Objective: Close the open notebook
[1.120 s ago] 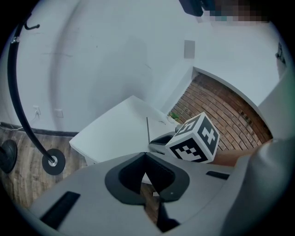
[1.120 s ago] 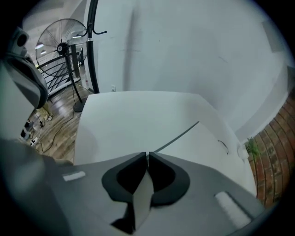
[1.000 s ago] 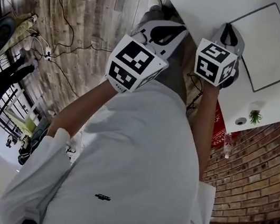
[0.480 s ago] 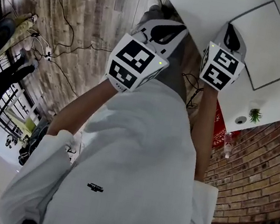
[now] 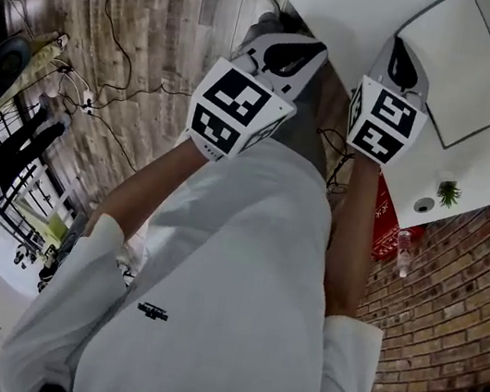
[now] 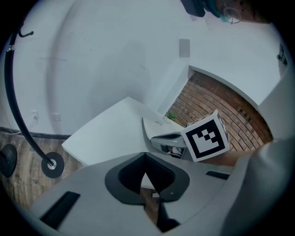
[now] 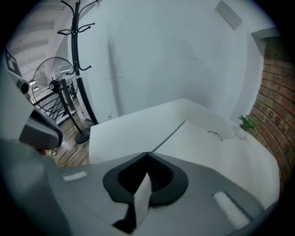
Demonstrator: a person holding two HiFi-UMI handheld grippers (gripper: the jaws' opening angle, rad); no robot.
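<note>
The white notebook (image 5: 460, 69) lies open on the white table (image 5: 354, 3), its dark edge towards me. My right gripper (image 5: 401, 66) is at the notebook's near left edge and is shut on a thin white page (image 7: 143, 198), which stands edge-on between its jaws. In the left gripper view that page (image 6: 154, 126) curves up above the right gripper (image 6: 168, 145). The flat notebook page (image 7: 207, 147) spreads ahead of the right gripper (image 7: 146, 177). My left gripper (image 5: 293, 53) hangs off the table's near edge, apart from the notebook. The left gripper (image 6: 146, 171) is shut with nothing in it.
A small plant (image 5: 449, 192) and a round white item (image 5: 423, 210) sit at the table's right end, by the brick wall (image 5: 452, 302). A coat stand (image 7: 78, 69) and a fan (image 7: 55, 83) stand left of the table. Cables (image 5: 129, 57) run over the wood floor.
My right gripper has risen slightly and rolled, so its marker cube shows a different face. The left gripper has stayed put.
</note>
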